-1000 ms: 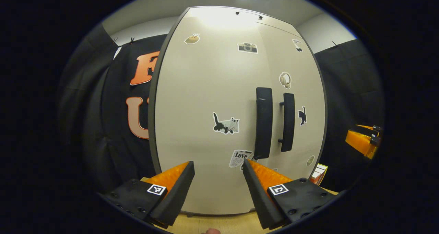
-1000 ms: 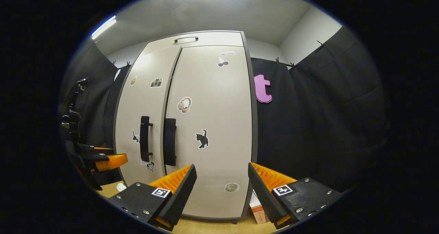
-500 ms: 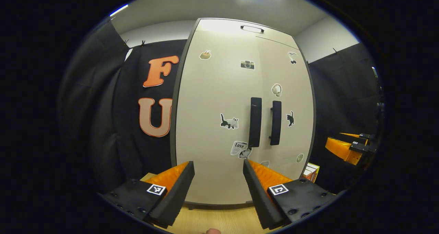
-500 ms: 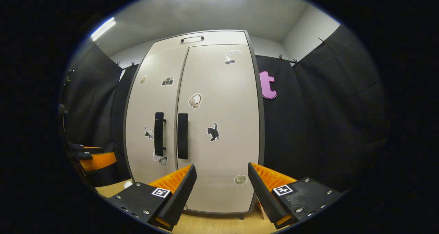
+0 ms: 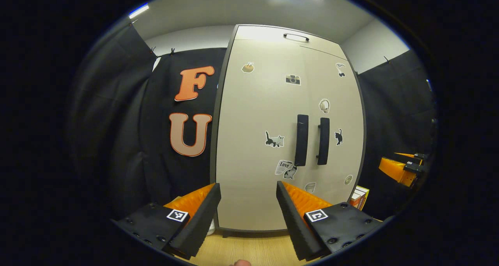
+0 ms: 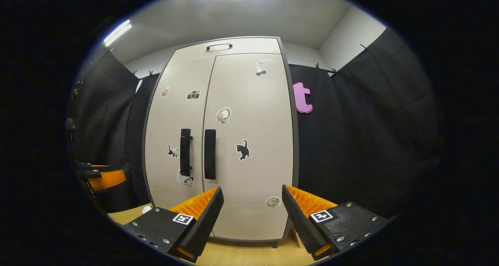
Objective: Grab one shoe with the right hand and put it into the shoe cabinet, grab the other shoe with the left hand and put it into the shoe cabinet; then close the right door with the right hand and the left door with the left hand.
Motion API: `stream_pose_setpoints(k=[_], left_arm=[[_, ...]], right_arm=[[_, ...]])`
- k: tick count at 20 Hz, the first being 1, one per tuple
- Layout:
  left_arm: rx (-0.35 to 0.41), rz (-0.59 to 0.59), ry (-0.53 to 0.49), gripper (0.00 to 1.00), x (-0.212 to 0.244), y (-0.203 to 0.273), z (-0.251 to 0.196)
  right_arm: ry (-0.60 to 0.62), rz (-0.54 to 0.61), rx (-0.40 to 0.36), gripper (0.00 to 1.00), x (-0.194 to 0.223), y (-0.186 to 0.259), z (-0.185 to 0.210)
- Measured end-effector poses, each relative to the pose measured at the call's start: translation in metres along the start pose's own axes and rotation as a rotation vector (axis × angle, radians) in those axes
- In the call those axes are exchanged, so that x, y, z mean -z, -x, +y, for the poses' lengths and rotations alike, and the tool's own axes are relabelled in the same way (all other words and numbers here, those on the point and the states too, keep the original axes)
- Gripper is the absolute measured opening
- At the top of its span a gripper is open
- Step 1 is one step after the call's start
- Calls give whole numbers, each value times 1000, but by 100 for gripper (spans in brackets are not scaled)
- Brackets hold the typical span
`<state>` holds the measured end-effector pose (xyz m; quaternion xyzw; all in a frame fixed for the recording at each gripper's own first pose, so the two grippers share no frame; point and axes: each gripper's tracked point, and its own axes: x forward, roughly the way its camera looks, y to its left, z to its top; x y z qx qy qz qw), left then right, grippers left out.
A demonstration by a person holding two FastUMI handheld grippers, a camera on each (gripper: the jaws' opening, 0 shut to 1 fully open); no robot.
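The shoe cabinet (image 6: 222, 141) stands against the booth wall, both doors flush. They look like stiff, light panels; I'd push on the flat face near the handles (image 6: 209, 154). Left gripper (image 5: 248, 211) and right gripper (image 6: 252, 215) gape wide, holding nothing.

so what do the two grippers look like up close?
Both match: the left gripper and right gripper each have two wedge-shaped fingers with ribbed inner faces, on black bolted mounts, each mount carrying a square black-and-white fiducial tag. No cables or sleeves visible.
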<state>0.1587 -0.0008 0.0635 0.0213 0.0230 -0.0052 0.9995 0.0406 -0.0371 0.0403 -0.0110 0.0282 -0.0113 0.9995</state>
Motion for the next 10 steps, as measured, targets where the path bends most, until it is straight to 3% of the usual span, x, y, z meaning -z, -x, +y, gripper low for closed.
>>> stream_pose_setpoints(k=[3, 4, 8, 10], left_arm=[[-6, -8, -12, 94, -2, -1, 2], [-3, -9, -8, 89, -3, 0, 2], [2, -9, 2, 89, -3, -1, -2], [2, -10, 1, 94, -4, -2, -2]], right_arm=[[-1, 1, 1, 93, 1, 1, 2], [-4, 2, 0, 93, 2, 1, 3], [-12, -2, -5, 93, 1, 2, 9], [-16, 0, -11, 93, 2, 2, 12]])
